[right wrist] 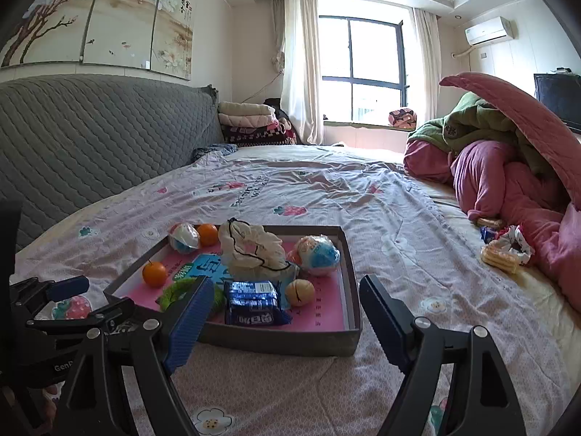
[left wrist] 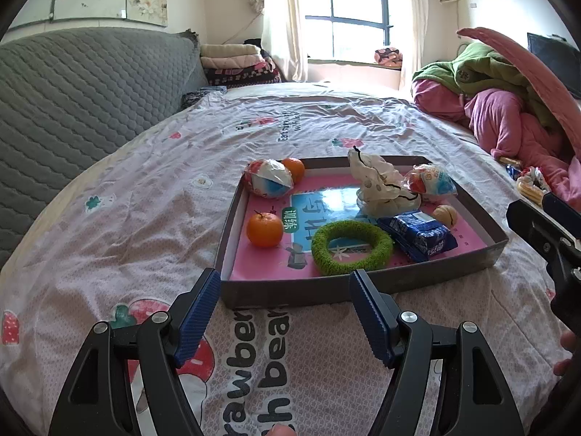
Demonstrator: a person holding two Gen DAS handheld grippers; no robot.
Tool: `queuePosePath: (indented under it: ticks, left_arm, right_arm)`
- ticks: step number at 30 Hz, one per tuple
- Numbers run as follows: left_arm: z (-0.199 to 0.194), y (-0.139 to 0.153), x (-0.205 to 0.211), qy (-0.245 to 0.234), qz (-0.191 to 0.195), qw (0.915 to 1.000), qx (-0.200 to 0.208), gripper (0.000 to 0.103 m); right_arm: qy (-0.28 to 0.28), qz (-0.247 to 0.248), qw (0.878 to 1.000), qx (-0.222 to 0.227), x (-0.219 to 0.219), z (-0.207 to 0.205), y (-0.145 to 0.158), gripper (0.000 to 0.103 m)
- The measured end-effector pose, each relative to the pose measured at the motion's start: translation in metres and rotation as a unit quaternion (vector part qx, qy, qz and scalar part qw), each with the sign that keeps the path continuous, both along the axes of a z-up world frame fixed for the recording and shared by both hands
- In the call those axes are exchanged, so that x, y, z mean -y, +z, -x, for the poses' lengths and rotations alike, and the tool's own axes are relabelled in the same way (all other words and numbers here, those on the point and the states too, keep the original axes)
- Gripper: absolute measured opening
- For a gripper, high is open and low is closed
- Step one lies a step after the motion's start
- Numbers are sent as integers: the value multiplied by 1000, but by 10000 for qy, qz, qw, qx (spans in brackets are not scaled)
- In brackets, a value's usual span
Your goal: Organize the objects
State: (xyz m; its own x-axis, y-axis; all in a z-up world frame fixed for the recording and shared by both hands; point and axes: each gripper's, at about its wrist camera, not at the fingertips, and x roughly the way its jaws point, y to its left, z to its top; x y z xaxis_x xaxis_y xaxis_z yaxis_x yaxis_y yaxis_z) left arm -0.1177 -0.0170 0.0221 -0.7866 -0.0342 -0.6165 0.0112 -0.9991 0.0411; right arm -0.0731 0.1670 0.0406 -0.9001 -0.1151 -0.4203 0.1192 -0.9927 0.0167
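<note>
While both grippers hover apart from it, a shallow grey tray [left wrist: 363, 287] with a pink printed floor sits on a pale patterned bedsheet [left wrist: 145, 218]. Inside the tray lie a green fuzzy ring [left wrist: 352, 247] near the front, a blue snack packet [left wrist: 417, 234] just beside it, an orange [left wrist: 265, 229] at the left, a second orange [left wrist: 294, 169] at the far corner touching a wrapped ball-shaped snack [left wrist: 270, 178], a crumpled white cloth [left wrist: 381, 185] in the middle, another wrapped snack [left wrist: 432, 180] at the far right, and a walnut [left wrist: 445, 215]. The left gripper [left wrist: 287, 290] has its blue-padded jaws spread wide with nothing between them, short of the tray's near wall. The right gripper [right wrist: 283, 299] is likewise spread and empty. Beyond the tray, a heap of pink and green bedding [right wrist: 508, 167] lies to the right, and a grey quilted headboard [right wrist: 90, 127] stands to the left.
</note>
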Motion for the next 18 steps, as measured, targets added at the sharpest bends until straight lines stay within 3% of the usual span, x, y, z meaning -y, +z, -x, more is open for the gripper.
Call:
queuePosePath:
  ticks: [18]
  left_arm:
    - [-15,-15,6,109,-21,9998,189,75]
  right_arm:
    - [-11,-65,9995,324,6,-14,-22,82]
